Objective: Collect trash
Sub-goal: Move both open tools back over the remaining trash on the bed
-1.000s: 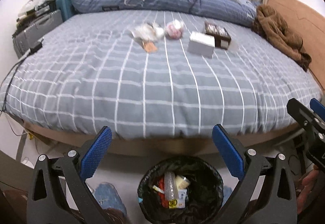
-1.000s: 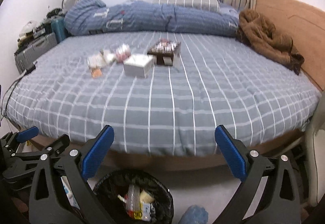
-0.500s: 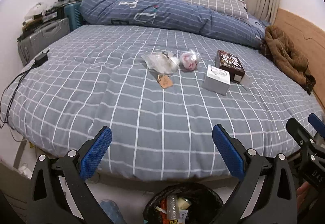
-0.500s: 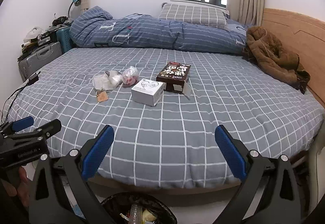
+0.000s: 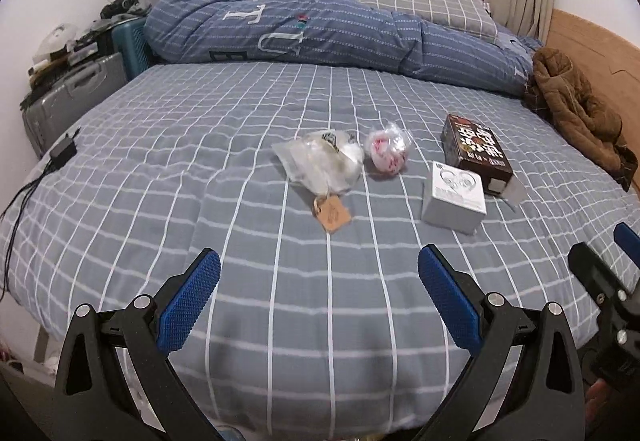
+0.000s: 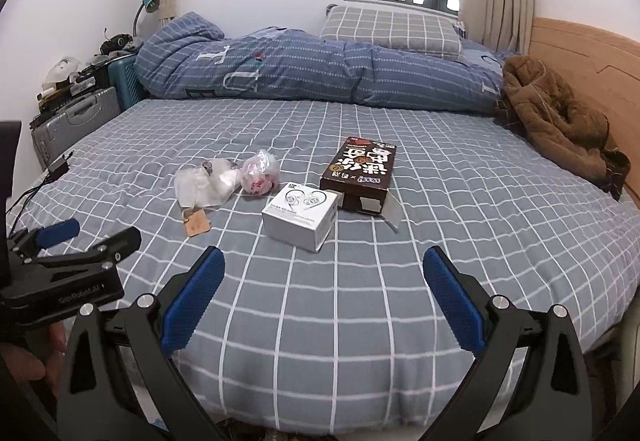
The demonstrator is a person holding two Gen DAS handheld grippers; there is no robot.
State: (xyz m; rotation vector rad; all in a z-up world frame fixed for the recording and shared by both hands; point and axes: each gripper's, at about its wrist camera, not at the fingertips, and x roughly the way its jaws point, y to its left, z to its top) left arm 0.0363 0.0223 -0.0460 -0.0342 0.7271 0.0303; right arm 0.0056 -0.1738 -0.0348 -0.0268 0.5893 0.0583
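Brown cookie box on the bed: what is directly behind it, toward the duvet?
Behind the brown cookie box only bare checked bedsheet shows, up to the rolled blue duvet. The strip of sheet right against its far side is hidden by the box itself.

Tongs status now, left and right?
Left tongs: open, holding nothing.
Right tongs: open, holding nothing.

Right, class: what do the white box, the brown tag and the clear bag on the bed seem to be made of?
White box: probably smooth printed cardboard, with crisp edges and a line drawing on its lid.
Brown tag: looks like matte kraft paper or card, flat, with a string loop.
Clear bag: thin glossy plastic film, crumpled and see-through.
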